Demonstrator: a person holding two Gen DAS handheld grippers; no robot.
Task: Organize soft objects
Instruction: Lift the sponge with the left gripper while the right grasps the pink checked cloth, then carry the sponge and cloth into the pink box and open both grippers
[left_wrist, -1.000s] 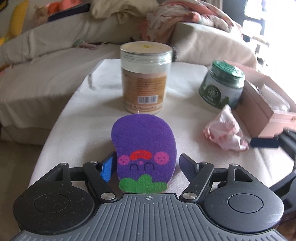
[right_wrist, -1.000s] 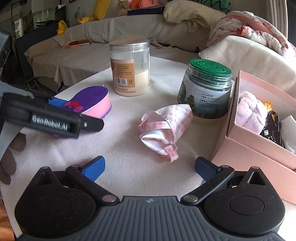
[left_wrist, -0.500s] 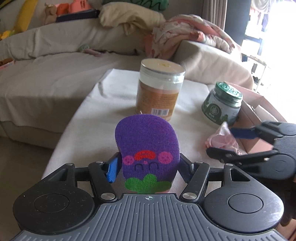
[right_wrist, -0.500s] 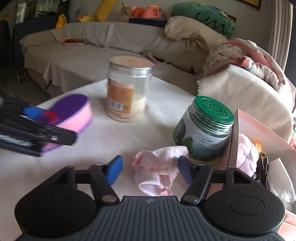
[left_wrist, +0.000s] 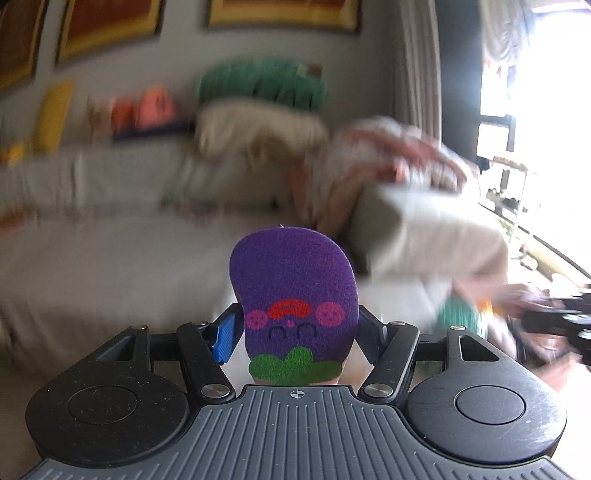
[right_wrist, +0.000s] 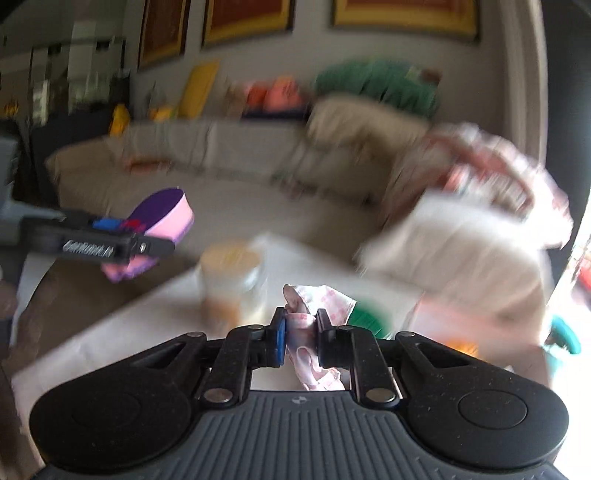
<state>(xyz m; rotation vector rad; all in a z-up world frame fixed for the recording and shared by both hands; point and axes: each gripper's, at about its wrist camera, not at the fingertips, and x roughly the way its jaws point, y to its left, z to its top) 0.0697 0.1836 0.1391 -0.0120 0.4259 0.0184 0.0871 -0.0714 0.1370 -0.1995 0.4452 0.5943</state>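
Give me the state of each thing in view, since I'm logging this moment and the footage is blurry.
left gripper: shut on the purple sponge.
purple sponge: gripped at its lower sides, held upright in the air.
right gripper: shut on the pink checked cloth.
pink checked cloth: bunched, pinched between the fingers, ends hanging free.
tall clear jar: upright on the table; blurred.
green-lidded jar: mostly hidden, too blurred to judge.

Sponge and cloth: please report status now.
Left gripper shut on sponge. Right gripper shut on cloth. Both held above table. Nothing blocking.
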